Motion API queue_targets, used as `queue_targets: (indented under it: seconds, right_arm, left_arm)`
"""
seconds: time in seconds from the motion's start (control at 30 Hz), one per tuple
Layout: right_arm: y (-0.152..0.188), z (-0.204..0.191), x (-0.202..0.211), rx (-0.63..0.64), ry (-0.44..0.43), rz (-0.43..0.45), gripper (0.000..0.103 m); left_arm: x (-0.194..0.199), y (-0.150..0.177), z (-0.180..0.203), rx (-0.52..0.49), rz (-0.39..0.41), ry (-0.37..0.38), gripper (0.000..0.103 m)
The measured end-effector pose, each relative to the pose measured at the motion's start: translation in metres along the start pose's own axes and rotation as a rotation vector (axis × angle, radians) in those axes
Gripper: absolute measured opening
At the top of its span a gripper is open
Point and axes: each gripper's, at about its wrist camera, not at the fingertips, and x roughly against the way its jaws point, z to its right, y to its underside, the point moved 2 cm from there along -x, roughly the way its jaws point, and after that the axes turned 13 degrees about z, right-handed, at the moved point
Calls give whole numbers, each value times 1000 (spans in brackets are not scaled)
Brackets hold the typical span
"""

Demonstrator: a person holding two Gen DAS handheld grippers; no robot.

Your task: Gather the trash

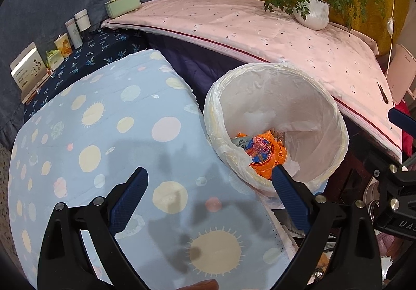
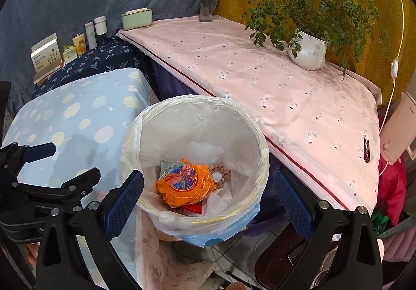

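A round bin with a white plastic liner (image 1: 322,118) (image 2: 166,121) stands between the two tables. Inside lie an orange wrapper (image 1: 267,155) (image 2: 186,184), a small printed packet (image 2: 167,165), a brownish scrap (image 2: 221,173) and white tissue. My left gripper (image 1: 209,186) hangs open over the blue spotted cloth (image 1: 91,149), its right finger at the bin's near rim, nothing between the fingers. My right gripper (image 2: 208,188) is open above the bin's mouth, empty. The left gripper (image 2: 39,160) shows in the right wrist view; part of the right gripper (image 1: 395,186) shows in the left wrist view.
A pink cloth-covered table (image 2: 260,64) carries a potted plant (image 2: 308,49), a flower vase (image 2: 206,8), a green box (image 2: 136,18) and a dark clip (image 2: 366,148). Jars and boxes (image 2: 78,40) line a dark blue patterned surface. A pink appliance (image 2: 400,131) stands at right.
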Motion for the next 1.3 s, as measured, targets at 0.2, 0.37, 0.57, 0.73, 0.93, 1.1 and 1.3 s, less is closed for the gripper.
queue_targets:
  seconds: [0.2, 0.37, 0.57, 0.73, 0.93, 1.1, 1.3]
  right_arm:
    - [0, -1, -1, 9, 4, 0, 96]
    - [1, -2, -2, 13, 10, -1, 96]
    - [2, -1, -2, 13, 12, 1, 96]
    - [2, -2, -3, 16, 16, 0, 96]
    - [6, -2, -5, 24, 23, -9, 96]
    - [8, -2, -7, 29, 23, -16, 96]
    - [9, -2, -8, 31, 25, -17, 96]
  left_arm:
    - [0, 0, 0, -4, 7, -1, 92]
    - [1, -1, 1, -3, 11, 1, 91]
    - [1, -1, 2, -5, 11, 4, 91]
    - [1, -1, 3, -7, 11, 4, 91]
    - [1, 0, 3, -8, 14, -5, 91]
    - [1, 0, 2, -8, 13, -9, 91]
    - [1, 1, 1, -12, 10, -6, 91]
